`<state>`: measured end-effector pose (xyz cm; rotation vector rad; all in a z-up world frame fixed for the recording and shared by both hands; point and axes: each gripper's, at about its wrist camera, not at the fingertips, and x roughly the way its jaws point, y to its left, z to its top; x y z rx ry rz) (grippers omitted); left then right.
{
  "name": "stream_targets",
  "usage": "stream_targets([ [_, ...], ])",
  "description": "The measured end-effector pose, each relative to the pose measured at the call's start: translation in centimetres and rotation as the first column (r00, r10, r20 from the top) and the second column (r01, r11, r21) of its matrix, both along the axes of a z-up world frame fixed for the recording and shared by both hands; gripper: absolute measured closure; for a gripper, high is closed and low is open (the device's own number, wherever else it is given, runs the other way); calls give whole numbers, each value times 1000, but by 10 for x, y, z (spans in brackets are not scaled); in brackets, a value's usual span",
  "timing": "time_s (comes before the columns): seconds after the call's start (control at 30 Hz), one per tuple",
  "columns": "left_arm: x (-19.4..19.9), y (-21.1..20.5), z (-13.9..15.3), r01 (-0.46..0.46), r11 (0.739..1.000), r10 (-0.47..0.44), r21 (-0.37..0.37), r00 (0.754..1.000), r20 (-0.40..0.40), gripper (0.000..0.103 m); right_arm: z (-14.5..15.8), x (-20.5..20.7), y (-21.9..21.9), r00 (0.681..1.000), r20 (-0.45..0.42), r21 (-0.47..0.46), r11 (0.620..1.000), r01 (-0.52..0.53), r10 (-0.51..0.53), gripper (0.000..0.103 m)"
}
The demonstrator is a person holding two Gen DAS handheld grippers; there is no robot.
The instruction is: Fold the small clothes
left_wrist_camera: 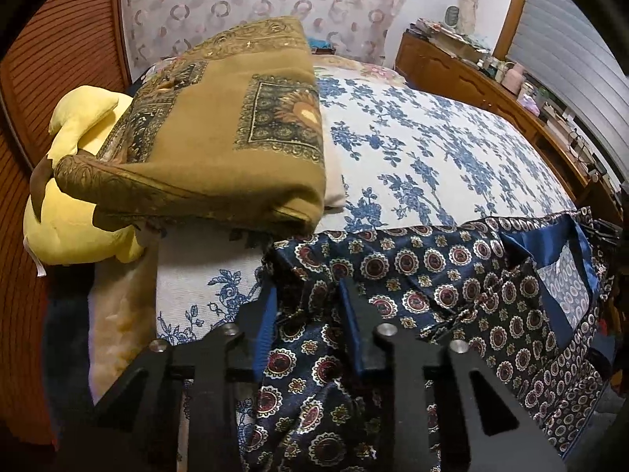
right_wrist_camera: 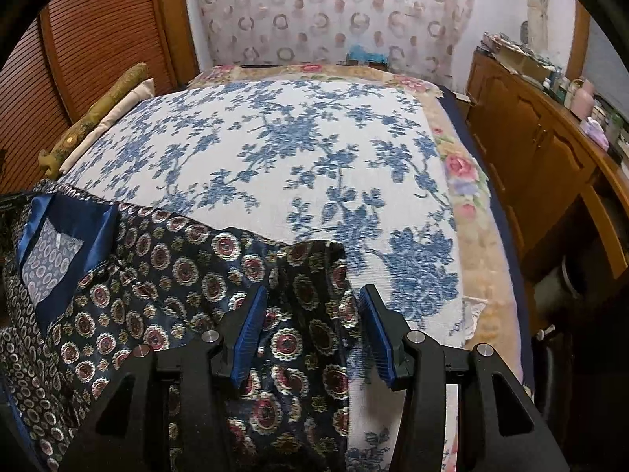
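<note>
Left gripper (left_wrist_camera: pixel 308 295) fingers spread over navy patterned garment (left_wrist_camera: pixel 432 271), right gripper (right_wrist_camera: pixel 314 303) fingers likewise wide over its corner, garment spread on floral bed (right_wrist_camera: pixel 275 149), tan blanket (left_wrist_camera: pixel 220 137) beside.

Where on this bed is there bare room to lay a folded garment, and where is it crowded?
Free: the blue-flowered bedspread between the patterned garment and the headboard wall, out to the rose-bordered edge. Crowded: the wardrobe side, with the folded brown blanket and yellow plush toy.
</note>
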<state>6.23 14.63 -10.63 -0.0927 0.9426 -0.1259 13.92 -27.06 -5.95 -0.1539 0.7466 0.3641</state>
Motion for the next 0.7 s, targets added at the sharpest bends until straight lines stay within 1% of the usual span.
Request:
stream_targets([
  [0.03,0,-1,0,1,1000,-1,6,1000,1,87,-1,0,2,1000,-1,4,1000,-13,13,53],
  [0.07,-1,-2,1,3,1000,-3,4,1000,2,91,-1,0,4,1000,0,6,1000,-26,26,62],
  [0.1,-3,-4,3,15,1000,-15,4,1000,12,96,-2,-2,5,999,0,10,999,-43,43,68],
  [0.13,-4,-5,4,20,1000,-20,10,1000,19,98,-2,-3,8,998,-4,16,997,-70,70,80],
  [0.17,-6,-8,7,21,1000,-22,18,999,31,98,-2,-4,10,996,-8,22,996,-89,89,89],
  [0.23,-12,-12,15,25,1000,-26,11,998,65,99,-3,-7,14,992,-14,33,991,-128,128,90],
  [0.3,-19,-16,29,32,999,-31,-8,993,112,99,-1,-10,15,988,-20,77,985,-151,153,93],
  [0.37,-27,-21,47,42,998,-34,-44,986,160,99,8,-16,13,989,9,107,983,-148,148,94],
  [0.4,-31,-24,59,52,997,-39,-59,980,194,100,15,-20,13,989,37,119,982,-147,143,94],
  [0.47,-39,-31,86,72,996,-54,-58,963,264,100,33,-30,11,985,96,145,977,-157,144,95],
  [0.53,-41,-35,105,90,993,-62,-76,950,306,100,56,-41,10,976,169,155,974,-163,137,95],
  [0.7,-41,-42,150,92,995,-65,-47,909,411,100,104,-70,5,936,333,134,976,-169,116,95],
])
